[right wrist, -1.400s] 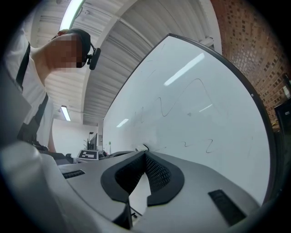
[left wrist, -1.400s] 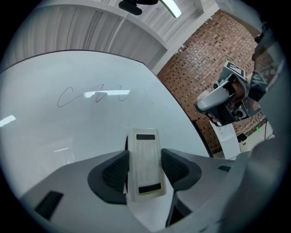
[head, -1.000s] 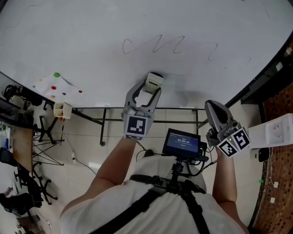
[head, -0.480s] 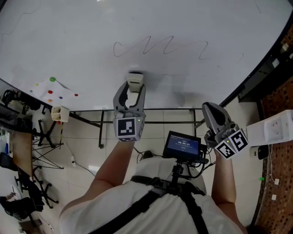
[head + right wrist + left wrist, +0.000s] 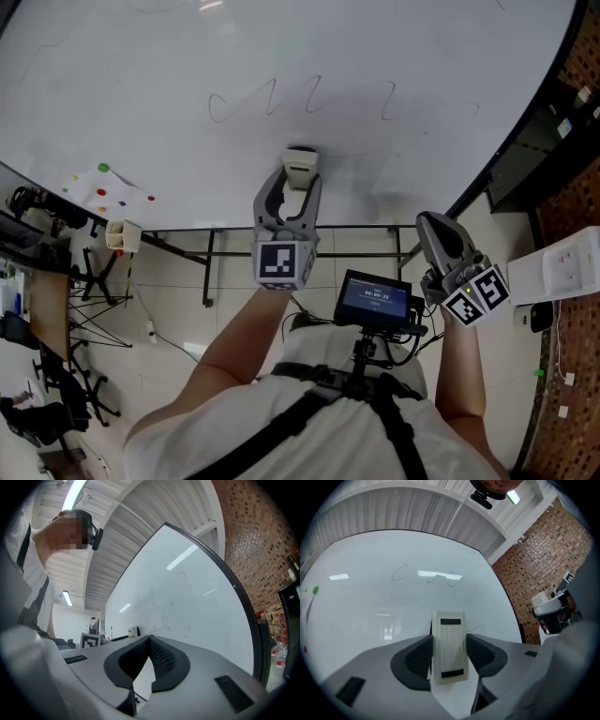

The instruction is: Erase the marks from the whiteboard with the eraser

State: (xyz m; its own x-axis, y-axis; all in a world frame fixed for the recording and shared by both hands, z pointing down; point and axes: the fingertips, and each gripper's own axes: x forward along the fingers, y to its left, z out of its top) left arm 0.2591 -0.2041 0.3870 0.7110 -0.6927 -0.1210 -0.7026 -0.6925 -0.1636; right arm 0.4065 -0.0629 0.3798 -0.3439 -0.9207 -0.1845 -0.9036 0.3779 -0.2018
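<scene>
A large whiteboard (image 5: 187, 56) carries a thin looping scribble (image 5: 300, 98), also faint in the left gripper view as the scribble (image 5: 433, 576). My left gripper (image 5: 298, 178) is shut on a cream eraser (image 5: 300, 165), which stands below the scribble, near the board's lower edge. In the left gripper view the eraser (image 5: 449, 646) sits squarely between the dark pads. My right gripper (image 5: 439, 230) hangs off to the right, away from the board, shut with nothing in it; its pads (image 5: 161, 660) meet at the tip.
The board's dark frame (image 5: 525, 122) runs along the right. A paper sheet with coloured magnets (image 5: 108, 186) sticks to the board's lower left. A small screen (image 5: 375, 295) is mounted at my chest. Stands and tripod legs (image 5: 84, 291) crowd the floor at left; a brick wall (image 5: 577, 47) rises at right.
My left gripper with the eraser swung left, then back right and a little lower. The scribble has drifted left in the view. The right gripper has barely moved.
</scene>
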